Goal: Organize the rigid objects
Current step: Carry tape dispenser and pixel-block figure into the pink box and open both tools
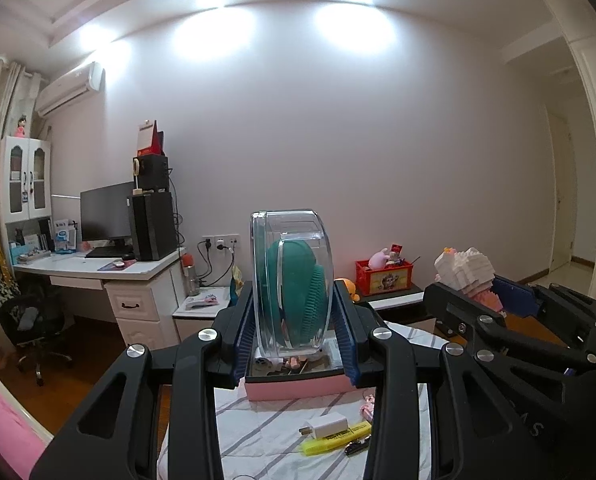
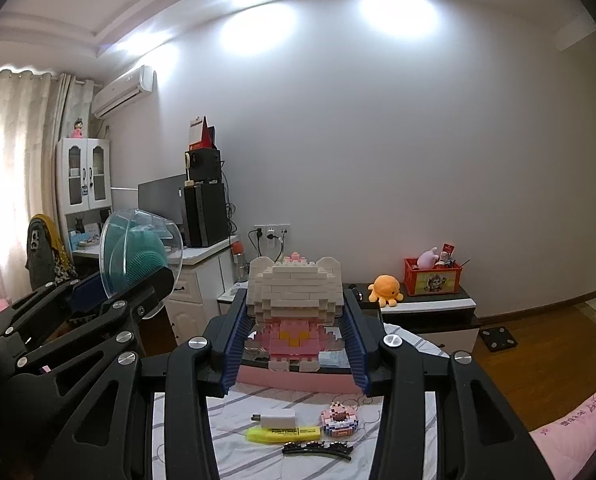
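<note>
The left gripper [image 1: 293, 320] was partly closed on a clear case [image 1: 291, 280] with a green brush inside, gripped edge-on between the pads, probably so it could be lifted upright clear of the pink box [image 1: 298, 391] just below the jaws. To its right, the right gripper [image 2: 295, 330] clamped a brick-built figure [image 2: 295, 300] at its sides (the widest firm part, I judged). Beneath both jaws lay a striped sheet [image 2: 257, 452] with a charger [image 2: 277, 417], highlighter [image 2: 283, 434] and hair clip [image 2: 318, 450]; beyond stood a desk [image 1: 97, 270] and plain wall.

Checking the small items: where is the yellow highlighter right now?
In both wrist views the yellow highlighter lies on the striped cloth, directly in front of the white charger and behind the black hair clip.
</note>
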`<state>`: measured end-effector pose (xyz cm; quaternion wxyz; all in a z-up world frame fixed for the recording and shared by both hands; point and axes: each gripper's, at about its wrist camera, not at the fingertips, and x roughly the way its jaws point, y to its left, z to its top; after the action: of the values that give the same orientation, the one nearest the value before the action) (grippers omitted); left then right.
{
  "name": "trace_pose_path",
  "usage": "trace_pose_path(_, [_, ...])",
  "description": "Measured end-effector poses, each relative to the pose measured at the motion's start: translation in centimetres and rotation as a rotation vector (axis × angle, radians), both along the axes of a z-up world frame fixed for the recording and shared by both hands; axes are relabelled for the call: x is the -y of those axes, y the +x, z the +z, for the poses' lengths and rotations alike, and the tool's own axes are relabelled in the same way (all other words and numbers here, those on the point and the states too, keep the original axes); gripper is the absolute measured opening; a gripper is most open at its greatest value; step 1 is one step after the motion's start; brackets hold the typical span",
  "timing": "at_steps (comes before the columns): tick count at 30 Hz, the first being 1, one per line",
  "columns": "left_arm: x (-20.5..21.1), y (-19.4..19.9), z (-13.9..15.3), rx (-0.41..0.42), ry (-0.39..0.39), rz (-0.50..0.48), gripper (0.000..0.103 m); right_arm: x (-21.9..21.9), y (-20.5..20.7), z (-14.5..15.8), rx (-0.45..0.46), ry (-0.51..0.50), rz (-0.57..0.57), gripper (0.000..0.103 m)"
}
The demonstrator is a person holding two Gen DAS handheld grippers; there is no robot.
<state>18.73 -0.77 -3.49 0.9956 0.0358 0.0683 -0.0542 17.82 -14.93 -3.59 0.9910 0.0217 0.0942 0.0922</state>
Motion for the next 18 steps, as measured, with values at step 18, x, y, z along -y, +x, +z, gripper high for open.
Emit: trace_pose_path(18, [1.5,4.1,-0.5,-0.035,0.001,0.038,0.037,-1.4,4.2,-0.3,-0.042,-0.020,0.006,0.045])
